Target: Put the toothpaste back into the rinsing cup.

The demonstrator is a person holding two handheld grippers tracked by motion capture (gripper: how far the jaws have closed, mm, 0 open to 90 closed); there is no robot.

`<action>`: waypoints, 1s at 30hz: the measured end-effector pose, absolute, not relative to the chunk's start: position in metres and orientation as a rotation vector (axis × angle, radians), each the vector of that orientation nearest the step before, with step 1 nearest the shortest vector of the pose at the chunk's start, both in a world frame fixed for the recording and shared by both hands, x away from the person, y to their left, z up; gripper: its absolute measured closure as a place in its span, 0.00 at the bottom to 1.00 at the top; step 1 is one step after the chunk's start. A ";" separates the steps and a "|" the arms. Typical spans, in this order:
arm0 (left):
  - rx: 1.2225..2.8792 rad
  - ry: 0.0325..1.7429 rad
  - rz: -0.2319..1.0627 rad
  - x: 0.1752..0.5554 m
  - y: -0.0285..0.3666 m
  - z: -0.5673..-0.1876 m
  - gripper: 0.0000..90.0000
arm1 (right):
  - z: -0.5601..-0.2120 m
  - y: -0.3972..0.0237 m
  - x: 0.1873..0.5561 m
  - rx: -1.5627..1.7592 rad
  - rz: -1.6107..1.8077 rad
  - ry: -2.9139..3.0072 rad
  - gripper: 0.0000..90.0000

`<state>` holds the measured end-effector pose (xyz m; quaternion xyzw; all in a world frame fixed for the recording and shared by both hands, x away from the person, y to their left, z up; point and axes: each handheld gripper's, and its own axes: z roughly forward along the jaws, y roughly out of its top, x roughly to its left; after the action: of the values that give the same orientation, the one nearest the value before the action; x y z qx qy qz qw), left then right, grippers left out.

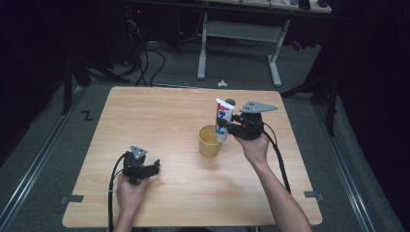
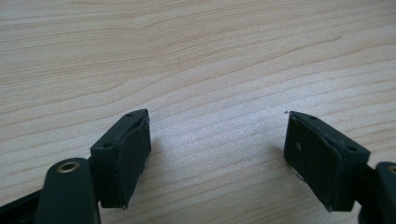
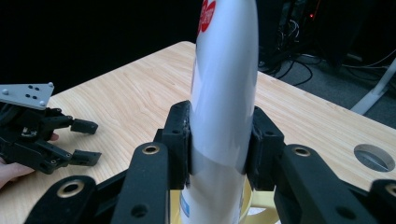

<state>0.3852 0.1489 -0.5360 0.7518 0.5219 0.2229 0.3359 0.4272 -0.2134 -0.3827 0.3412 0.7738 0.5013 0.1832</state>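
Toothpaste tube (image 1: 223, 115): upright, long axis vertical, cap end down in yellow cup (image 1: 209, 141); right tongs (image 1: 227, 126) clamped on it; left tongs (image 1: 155, 167) apart on desk (image 1: 159, 116).

white tube (image 1: 223, 116) with red and blue print, yellow cup (image 1: 210, 140), pale wood-grain table (image 1: 159, 116), black grippers

Right hand-held gripper (image 1: 226, 126) clamps upright tube (image 1: 223, 116), lower end seemingly inside yellow cup (image 1: 210, 143)
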 end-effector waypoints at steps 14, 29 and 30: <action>1.961 1.361 0.582 0.385 0.149 -0.536 0.26 | -0.390 -0.201 0.436 0.956 1.405 2.200 0.73; 1.961 1.361 0.582 0.385 0.149 -0.536 0.26 | -0.403 -0.189 0.447 0.968 1.368 2.229 0.73; 1.962 1.361 0.581 0.385 0.149 -0.536 0.26 | -0.404 -0.189 0.447 0.965 1.362 2.230 0.73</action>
<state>0.3851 0.1489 -0.5360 0.7522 0.5217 0.2227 0.3352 0.4471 -0.1886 -0.4042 0.3409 0.7879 0.4813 0.1769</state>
